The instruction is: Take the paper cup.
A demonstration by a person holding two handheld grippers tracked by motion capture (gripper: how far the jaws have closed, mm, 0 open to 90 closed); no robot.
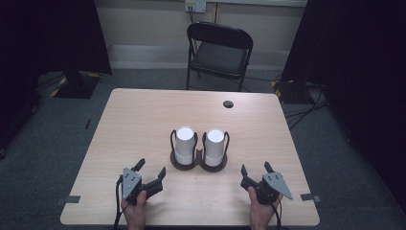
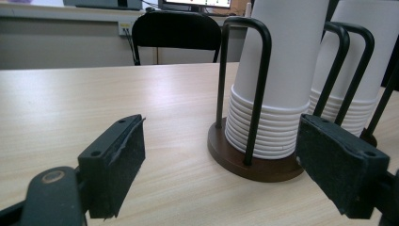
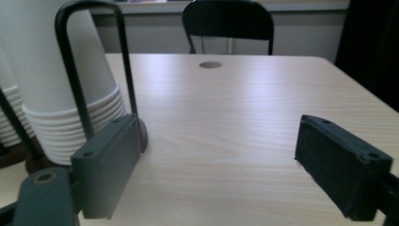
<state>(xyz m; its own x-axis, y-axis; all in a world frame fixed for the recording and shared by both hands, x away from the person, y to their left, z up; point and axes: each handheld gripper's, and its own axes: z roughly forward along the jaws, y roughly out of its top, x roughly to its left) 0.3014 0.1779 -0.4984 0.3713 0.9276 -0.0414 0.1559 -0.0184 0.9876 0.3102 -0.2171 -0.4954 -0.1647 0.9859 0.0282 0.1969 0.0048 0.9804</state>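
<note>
cup stacks' [image 2: 282, 70] tops cut off above, rack base [image 3: 28, 162] cut off left

Both hands rest low at the near edge, forearms coming in from below. The left gripper [image 1: 152, 171] angles inward to the right, its jaws spread wide with nothing between them. The right gripper [image 1: 255, 169] points ahead, jaws likewise apart and holding nothing.

Two white upside-down cup stacks [image 1: 199, 145] upright in dark double holder [image 1: 198, 164], mid-table.
</note>
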